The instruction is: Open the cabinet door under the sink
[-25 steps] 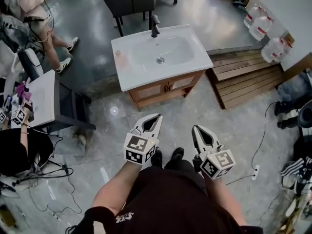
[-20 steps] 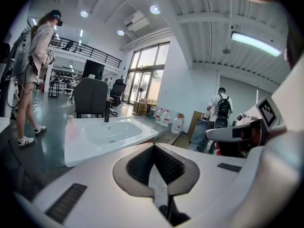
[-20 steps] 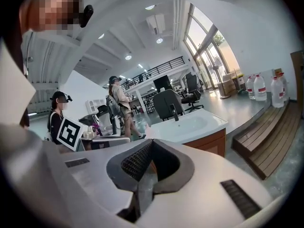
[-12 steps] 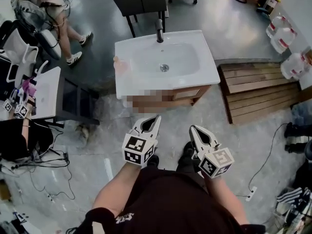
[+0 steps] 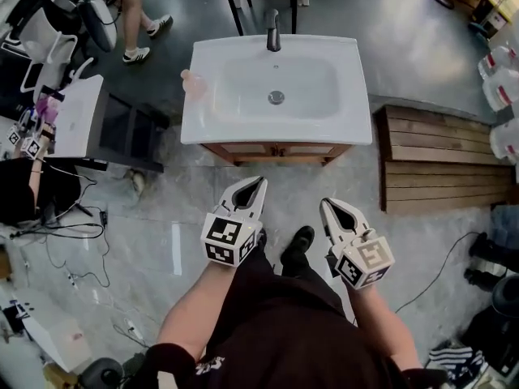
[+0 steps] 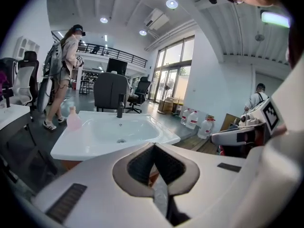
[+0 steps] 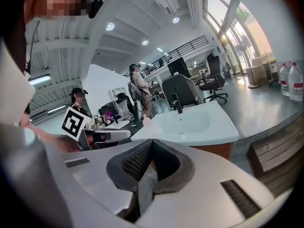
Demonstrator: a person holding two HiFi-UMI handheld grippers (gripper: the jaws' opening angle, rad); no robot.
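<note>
Nearest, the left hand-held gripper (image 5: 259, 182) and the right hand-held gripper (image 5: 325, 204) hang over grey floor (image 5: 162, 233) on the near side of the sink (image 5: 357, 128). Each has its jaws pressed together on nothing, and both point toward the sink's front. Open floor lies between their tips and the cabinet (image 5: 276, 149), which sits directly under the sink. Only a thin wooden strip of its front shows below the near rim. That front faces the person, its long axis runs left to right along the rim, and its doors look shut. A slatted wooden platform (image 5: 442, 160) lies right of the sink, and a white worktop (image 5: 77, 116) stands to its left. The basin holds a drain (image 5: 276, 97). A pink bottle (image 5: 191, 83) stands on the sink's left rim, and a dark faucet (image 5: 274, 31) rises at its far edge.
</note>
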